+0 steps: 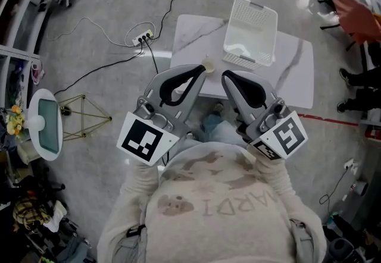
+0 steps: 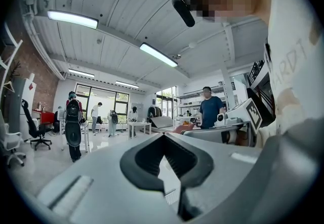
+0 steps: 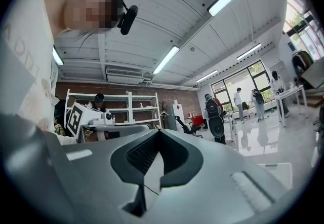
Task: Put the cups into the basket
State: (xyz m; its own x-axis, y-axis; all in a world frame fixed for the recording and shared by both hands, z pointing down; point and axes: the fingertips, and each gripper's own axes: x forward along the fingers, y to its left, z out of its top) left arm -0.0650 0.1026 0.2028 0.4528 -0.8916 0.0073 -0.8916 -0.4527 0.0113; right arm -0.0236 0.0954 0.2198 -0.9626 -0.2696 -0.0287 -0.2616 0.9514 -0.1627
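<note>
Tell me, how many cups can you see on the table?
1: a small pale cup at the table's near edge, by the left gripper, outside the basket. The right gripper may hide others.

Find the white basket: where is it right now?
In the head view, the white basket stands on the marble table, toward its far side, just ahead of the right gripper.
</note>
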